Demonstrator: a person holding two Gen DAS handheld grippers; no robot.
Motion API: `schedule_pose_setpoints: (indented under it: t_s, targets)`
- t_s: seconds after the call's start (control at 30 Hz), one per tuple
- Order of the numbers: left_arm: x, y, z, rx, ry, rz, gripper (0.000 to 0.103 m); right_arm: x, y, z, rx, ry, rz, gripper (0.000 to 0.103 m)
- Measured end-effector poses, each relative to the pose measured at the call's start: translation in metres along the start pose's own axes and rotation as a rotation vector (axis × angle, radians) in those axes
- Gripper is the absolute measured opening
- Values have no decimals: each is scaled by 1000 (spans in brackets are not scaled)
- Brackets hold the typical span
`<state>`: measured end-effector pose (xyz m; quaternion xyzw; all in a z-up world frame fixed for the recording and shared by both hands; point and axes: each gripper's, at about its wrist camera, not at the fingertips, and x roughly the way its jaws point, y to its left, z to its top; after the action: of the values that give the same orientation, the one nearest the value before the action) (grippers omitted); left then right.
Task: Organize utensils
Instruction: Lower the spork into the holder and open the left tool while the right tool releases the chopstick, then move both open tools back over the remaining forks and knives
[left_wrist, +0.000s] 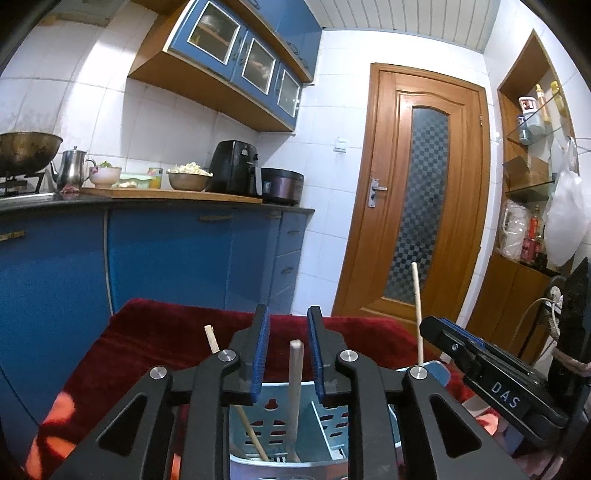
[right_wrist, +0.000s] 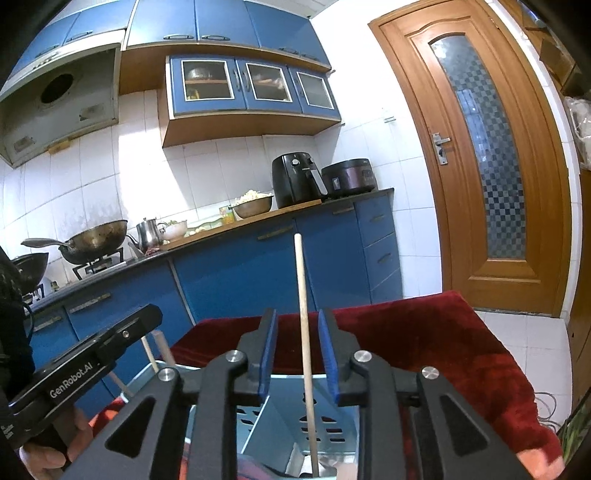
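Note:
A light blue perforated utensil holder (left_wrist: 284, 428) stands on a table with a red velvet cloth (left_wrist: 166, 332). My left gripper (left_wrist: 289, 321) is open above it, blue pads apart. A thick wooden handle (left_wrist: 295, 384) stands in the holder between the jaws, untouched, and a thin chopstick (left_wrist: 210, 338) leans to its left. My right gripper (right_wrist: 297, 325) is open over the holder (right_wrist: 295, 424). A long wooden chopstick (right_wrist: 304, 332) stands upright between its pads without touching them; the same stick (left_wrist: 417, 314) shows in the left wrist view.
The right gripper body (left_wrist: 491, 369) sits close to the right of the left one. Blue kitchen cabinets (left_wrist: 166, 258) and a counter with an air fryer (left_wrist: 236, 170), bowls and a wok (right_wrist: 96, 236) lie behind. A wooden door (left_wrist: 417, 199) stands at the right.

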<state>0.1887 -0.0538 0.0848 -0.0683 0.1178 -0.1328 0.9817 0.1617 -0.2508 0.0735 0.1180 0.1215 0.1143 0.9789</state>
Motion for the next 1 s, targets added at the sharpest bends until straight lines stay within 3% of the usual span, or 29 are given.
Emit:
schedule_pose_setpoints:
  t_s: [0.27, 0.6, 1.0]
  targets:
    - [-21, -7, 10, 1, 20, -20, 22, -31, 5, 8, 22, -25, 25, 31]
    - [-62, -8, 8, 6, 54, -4, 22, -66, 12, 6, 36, 6, 27, 31]
    - [-101, -8, -6, 12, 125, -5, 22, -107, 16, -18, 90, 94, 18, 31]
